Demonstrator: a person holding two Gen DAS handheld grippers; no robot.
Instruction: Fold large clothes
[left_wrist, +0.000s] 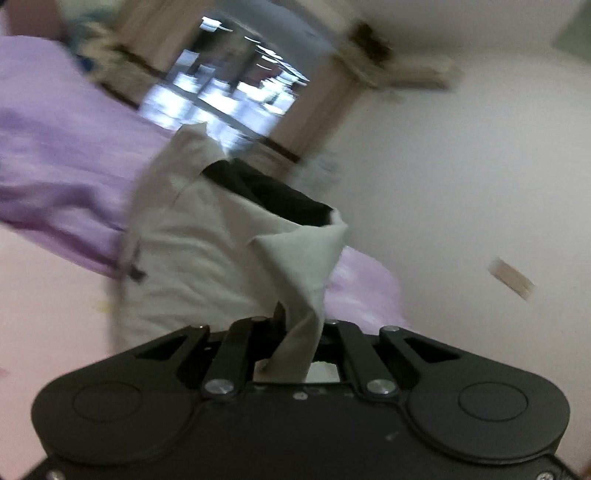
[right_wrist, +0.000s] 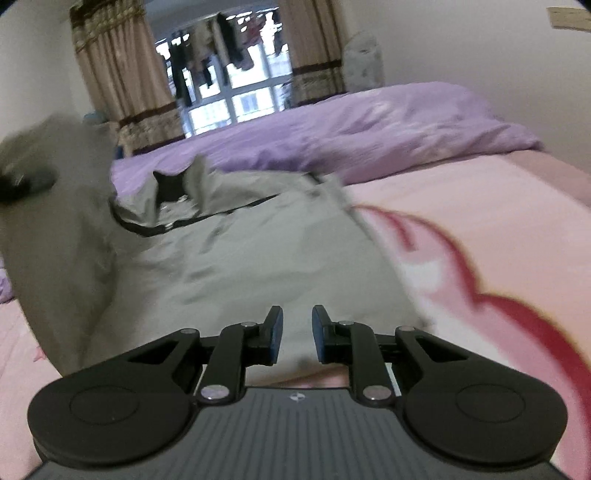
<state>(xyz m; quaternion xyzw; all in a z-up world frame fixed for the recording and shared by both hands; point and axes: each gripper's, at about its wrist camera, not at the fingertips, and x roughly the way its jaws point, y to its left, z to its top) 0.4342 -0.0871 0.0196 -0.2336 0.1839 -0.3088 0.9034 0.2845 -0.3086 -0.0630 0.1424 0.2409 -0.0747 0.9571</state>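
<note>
A large light grey garment (right_wrist: 240, 258) with a black lining at its collar (right_wrist: 168, 186) lies spread on the bed. My right gripper (right_wrist: 297, 332) hovers open over its near end, with nothing between the blue pads. On the left of the right wrist view, a part of the garment (right_wrist: 55, 206) is lifted and blurred. In the left wrist view my left gripper (left_wrist: 301, 325) is shut on a twisted fold of the grey garment (left_wrist: 192, 236). The cloth rises from the jaws toward the black lining (left_wrist: 273, 195).
A purple quilt (right_wrist: 351, 125) lies bunched across the far side of the bed. The pink sheet with red shapes (right_wrist: 480, 240) stretches to the right of the garment. Behind stand a window with hanging laundry (right_wrist: 229, 74), beige curtains (right_wrist: 118, 74) and a white wall (left_wrist: 461, 166).
</note>
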